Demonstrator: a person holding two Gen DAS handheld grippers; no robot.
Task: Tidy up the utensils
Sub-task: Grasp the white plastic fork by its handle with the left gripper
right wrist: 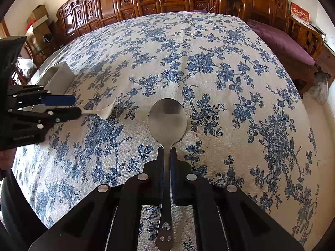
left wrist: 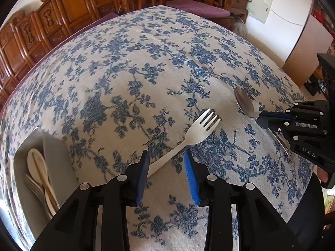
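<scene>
Steel spoon point(right wrist: 167, 121) sits clenched in the down-tilted right tongs point(right wrist: 166, 152), while the left tongs point(left wrist: 166, 156) stand released astride the white fork point(left wrist: 188, 138).

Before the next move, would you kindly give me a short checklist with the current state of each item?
1. Right tool shut on the metal spoon handle: ok.
2. White fork handle lies between the left tool pads: ok.
3. Left tool pads pressing the fork: not ok, gaps show.
4. Grey tray within view: ok.
5. Room in the tray beside its wooden spoon: cannot tell.
</scene>
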